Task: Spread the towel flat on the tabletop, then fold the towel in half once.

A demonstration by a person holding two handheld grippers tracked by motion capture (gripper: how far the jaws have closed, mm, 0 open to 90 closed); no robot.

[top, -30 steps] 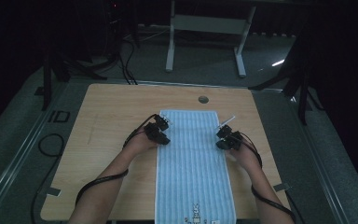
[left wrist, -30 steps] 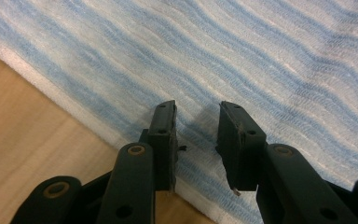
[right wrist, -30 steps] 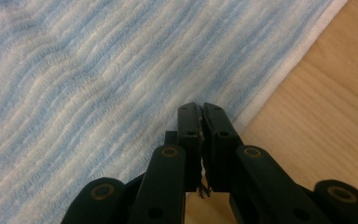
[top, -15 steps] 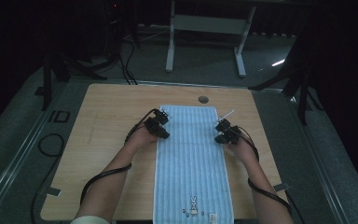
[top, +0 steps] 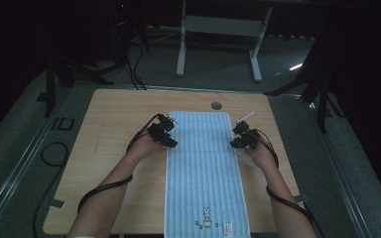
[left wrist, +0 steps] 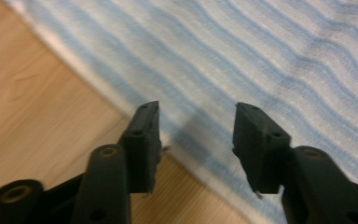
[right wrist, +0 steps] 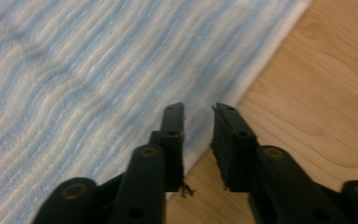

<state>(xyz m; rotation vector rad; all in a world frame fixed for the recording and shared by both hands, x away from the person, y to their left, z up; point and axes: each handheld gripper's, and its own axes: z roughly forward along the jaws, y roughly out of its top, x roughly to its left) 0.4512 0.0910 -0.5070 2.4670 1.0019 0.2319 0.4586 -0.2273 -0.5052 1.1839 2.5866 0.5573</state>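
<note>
- While the blue-and-white striped towel [top: 206,168] lay flat and lengthwise down the middle of the wooden table [top: 109,114], its near end reached the table's near edge, where a small rabbit embroidery [top: 207,216] showed.
- On the towel's left long edge sat the left gripper [top: 171,143], held in the person's left hand [top: 141,146]; in the left gripper view its jaws stood wide apart and released, one jaw over bare wood just beside the hem, the other over the striped cloth [left wrist: 270,56].
- At the towel's right long edge sat the right gripper [top: 234,144], held in the right hand [top: 262,154]; in the right gripper view its jaws were parted by a narrow gap straddling the white hem [right wrist: 261,65], gripping nothing that I could see.
- Both grippers were level with each other, toward the towel's far half, well apart across its width.
- A round grommet [top: 216,105] sat in the tabletop just beyond the towel's far end.
</note>
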